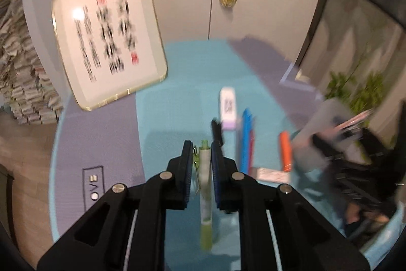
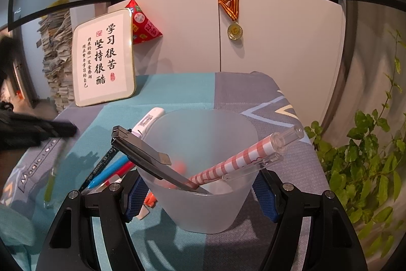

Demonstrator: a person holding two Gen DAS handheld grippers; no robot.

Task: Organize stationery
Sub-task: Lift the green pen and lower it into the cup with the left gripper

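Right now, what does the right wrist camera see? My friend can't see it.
The right tongs hold a frosted plastic cup on a blue and grey cloth. A black pen and a red-striped pen lean inside it. More pens lie to its left.

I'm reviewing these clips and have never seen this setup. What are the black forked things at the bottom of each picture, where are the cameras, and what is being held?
No robot: a person holds a two-finger gripper in each hand, with a fisheye camera on each looking along its fingers. The left gripper is shut on a green pen above the blue-and-grey tablecloth. The right gripper clamps a frosted cup holding a striped pen and a black pen. More pens, an orange marker and a white correction tape lie on the cloth.
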